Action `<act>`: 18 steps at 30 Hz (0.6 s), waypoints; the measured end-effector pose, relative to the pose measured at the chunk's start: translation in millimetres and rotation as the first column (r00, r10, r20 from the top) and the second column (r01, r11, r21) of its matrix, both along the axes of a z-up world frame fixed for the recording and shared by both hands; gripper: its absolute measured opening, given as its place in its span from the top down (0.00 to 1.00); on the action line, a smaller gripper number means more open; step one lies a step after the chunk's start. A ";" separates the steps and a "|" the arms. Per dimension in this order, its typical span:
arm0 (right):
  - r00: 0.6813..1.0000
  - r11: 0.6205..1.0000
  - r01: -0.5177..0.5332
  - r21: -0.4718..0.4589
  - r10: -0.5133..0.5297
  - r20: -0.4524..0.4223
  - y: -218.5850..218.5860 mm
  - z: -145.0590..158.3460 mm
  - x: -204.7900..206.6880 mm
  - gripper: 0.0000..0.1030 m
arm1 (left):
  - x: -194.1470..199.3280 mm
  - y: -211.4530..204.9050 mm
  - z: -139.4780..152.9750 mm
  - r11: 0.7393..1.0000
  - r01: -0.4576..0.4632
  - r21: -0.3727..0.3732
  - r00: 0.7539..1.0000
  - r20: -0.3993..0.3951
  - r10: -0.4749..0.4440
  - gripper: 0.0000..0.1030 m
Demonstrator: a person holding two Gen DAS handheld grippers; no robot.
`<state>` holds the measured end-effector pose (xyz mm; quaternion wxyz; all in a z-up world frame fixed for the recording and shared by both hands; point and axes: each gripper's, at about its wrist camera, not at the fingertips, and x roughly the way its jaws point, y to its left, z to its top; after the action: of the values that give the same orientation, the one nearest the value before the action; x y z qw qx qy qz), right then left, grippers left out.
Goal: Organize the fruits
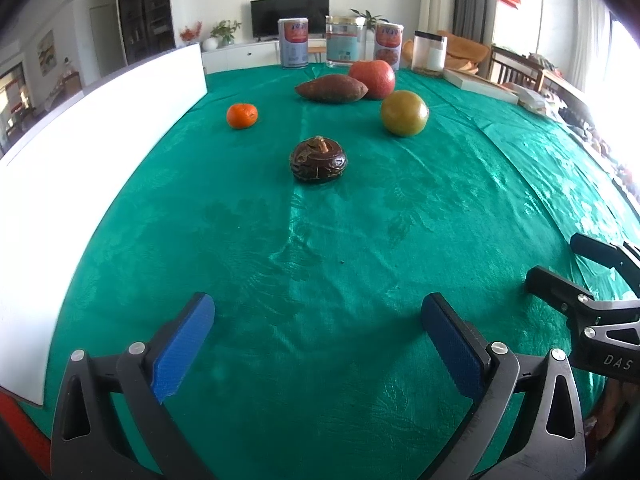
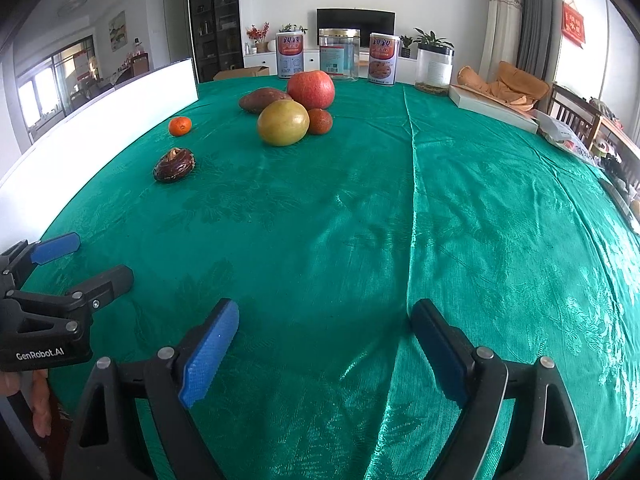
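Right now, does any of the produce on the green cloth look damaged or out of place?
Yes. The dark brown fruit nearest the grippers looks wrinkled and shrivelled, perhaps spoiled. Also, the sweet potato, lying against the red apple, is not a fruit.

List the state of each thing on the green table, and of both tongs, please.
Left tongs: open, empty.
Right tongs: open, empty.
Tangerine: alone, untouched.
Dark brown fruit: alone.
Yellow-green fruit: beside the apple.
Sweet potato: lying flat.
Clear jar: lidded, upright.

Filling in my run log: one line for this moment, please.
stage: start | left gripper: open, empty | right gripper: open, empty | fruits untouched on green tablecloth
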<state>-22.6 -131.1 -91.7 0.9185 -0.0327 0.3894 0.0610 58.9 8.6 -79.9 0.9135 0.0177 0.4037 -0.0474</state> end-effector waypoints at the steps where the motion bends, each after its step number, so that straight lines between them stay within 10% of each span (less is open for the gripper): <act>1: 1.000 1.000 0.000 0.000 0.000 0.000 0.0 0.0 0.0 0.14 | -0.1 0.3 -0.1 1.000 0.001 0.000 1.000 0.000 -0.001 0.01; 11: 0.999 1.000 -0.006 0.020 0.007 -0.049 -2.4 0.7 6.4 0.03 | 37.8 5.8 16.7 0.994 0.065 -0.088 0.987 -0.144 -0.077 0.02; 18: 0.986 0.948 0.064 0.311 -0.011 -0.169 -26.9 32.6 86.7 0.04 | 99.0 -2.0 28.4 0.991 0.135 -0.010 0.982 -0.132 -0.135 0.03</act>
<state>64.1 -158.0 -59.1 0.8776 0.1268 0.4497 0.1074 158.0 6.6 -51.5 0.8795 0.0412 0.4612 -0.1104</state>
